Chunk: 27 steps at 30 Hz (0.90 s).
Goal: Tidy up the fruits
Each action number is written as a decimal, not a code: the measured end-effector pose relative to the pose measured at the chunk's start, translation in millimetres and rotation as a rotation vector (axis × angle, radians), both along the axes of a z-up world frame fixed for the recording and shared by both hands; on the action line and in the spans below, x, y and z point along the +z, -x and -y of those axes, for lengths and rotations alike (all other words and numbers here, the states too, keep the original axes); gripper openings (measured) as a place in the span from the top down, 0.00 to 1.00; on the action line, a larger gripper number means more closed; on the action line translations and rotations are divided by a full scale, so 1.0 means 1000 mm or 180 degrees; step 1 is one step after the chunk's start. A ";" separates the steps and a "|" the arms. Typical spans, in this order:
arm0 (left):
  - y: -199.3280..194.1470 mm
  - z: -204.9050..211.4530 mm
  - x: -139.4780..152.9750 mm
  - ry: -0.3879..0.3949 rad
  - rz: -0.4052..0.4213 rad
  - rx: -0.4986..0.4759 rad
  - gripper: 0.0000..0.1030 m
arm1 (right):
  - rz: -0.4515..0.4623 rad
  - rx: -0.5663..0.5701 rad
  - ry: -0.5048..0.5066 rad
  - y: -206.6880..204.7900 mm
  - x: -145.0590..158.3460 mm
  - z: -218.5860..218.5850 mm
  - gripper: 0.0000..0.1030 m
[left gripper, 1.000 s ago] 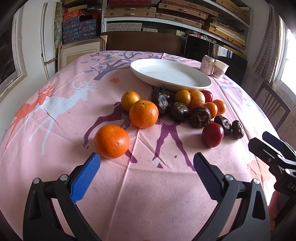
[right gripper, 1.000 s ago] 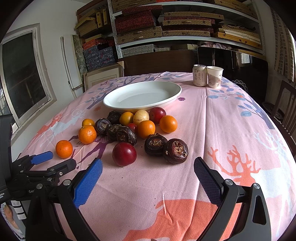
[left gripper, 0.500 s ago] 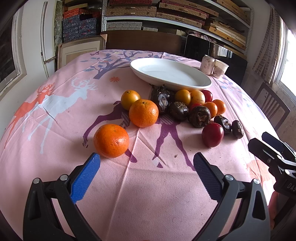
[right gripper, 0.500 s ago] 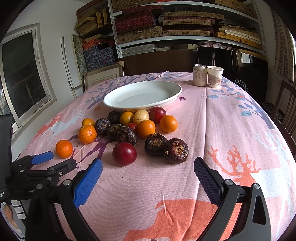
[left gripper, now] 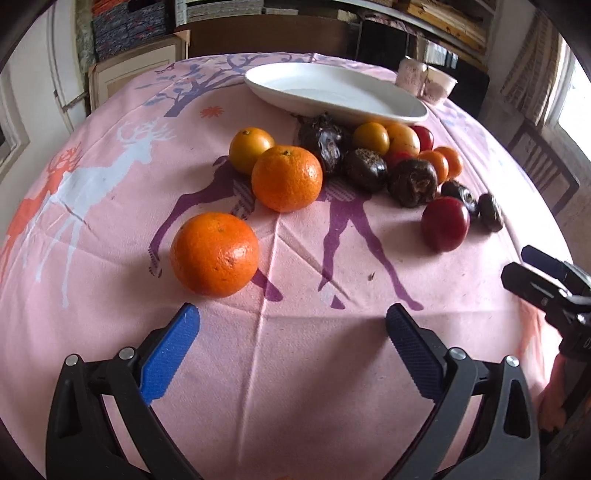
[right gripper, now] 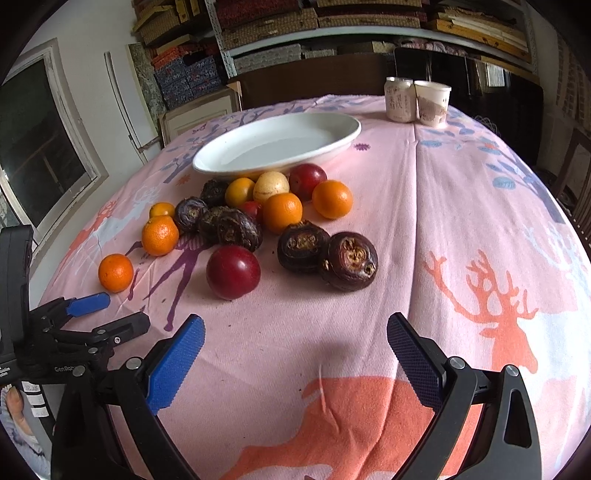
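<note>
Both claws, left claw (left gripper: 291,328) and right claw (right gripper: 295,339), are gaping empty, three oranges (left gripper: 214,254) sitting just beyond the left one.

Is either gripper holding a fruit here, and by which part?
Nothing is held. The left gripper and right gripper are both open, with only tablecloth between the fingers.

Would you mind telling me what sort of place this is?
Probably a lived-in home room doubling as storage: a cloth-covered table, shelves crammed with boxes, and a wooden chair.
</note>
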<state>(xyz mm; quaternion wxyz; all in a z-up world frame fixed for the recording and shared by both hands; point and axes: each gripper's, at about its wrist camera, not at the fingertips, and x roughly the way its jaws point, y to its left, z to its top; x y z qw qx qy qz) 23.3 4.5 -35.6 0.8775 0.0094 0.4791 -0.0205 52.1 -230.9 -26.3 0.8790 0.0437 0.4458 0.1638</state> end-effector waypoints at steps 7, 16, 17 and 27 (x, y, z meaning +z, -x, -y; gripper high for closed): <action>0.002 -0.010 0.001 -0.0084 -0.0066 -0.0724 0.04 | -0.0079 0.0139 0.0312 0.000 -0.009 0.011 0.03; -0.011 -0.037 0.007 -0.0027 0.0000 -0.0683 0.04 | -0.0012 0.0735 0.0701 0.013 -0.010 0.007 0.03; -0.014 -0.041 0.010 0.0029 0.0057 -0.0633 0.04 | -0.0002 0.0733 0.0697 0.013 -0.010 0.007 0.03; -0.031 -0.026 0.012 -0.0247 0.0116 -0.0722 0.20 | 0.0010 0.0605 0.0263 0.007 -0.005 0.027 0.04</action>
